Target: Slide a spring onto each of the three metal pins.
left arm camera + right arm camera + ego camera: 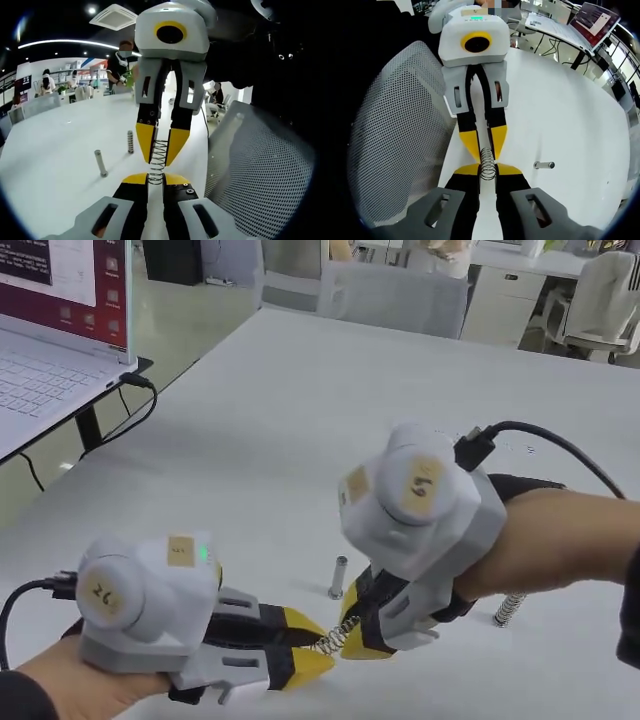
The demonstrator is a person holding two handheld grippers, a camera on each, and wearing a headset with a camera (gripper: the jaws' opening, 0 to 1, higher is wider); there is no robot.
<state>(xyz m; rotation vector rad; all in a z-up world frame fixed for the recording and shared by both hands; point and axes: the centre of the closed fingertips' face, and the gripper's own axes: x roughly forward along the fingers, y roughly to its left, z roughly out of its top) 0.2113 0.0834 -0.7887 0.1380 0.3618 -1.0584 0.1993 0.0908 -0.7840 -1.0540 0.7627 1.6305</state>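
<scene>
A small steel spring point(335, 634) hangs in the air between both grippers. My left gripper point(318, 642) comes in from the lower left, shut on one end of the spring point(156, 175). My right gripper point(352, 630) points down from the right, its yellow fingertips point(146, 142) closed on the other end. In the right gripper view the spring point(488, 162) runs from my right gripper point(488, 171) up to the left gripper point(485, 145). A bare metal pin point(338, 577) stands upright on the white table just behind them. Another pin with a spring around it point(130, 141) stands farther off, partly hidden by the forearm point(508, 610).
An open laptop point(50, 340) with a black cable point(140, 405) sits on a side stand to the left. The white table point(300, 420) stretches far ahead, with chairs point(400, 295) beyond it. A grey mesh chair back point(260, 165) is close beside the grippers.
</scene>
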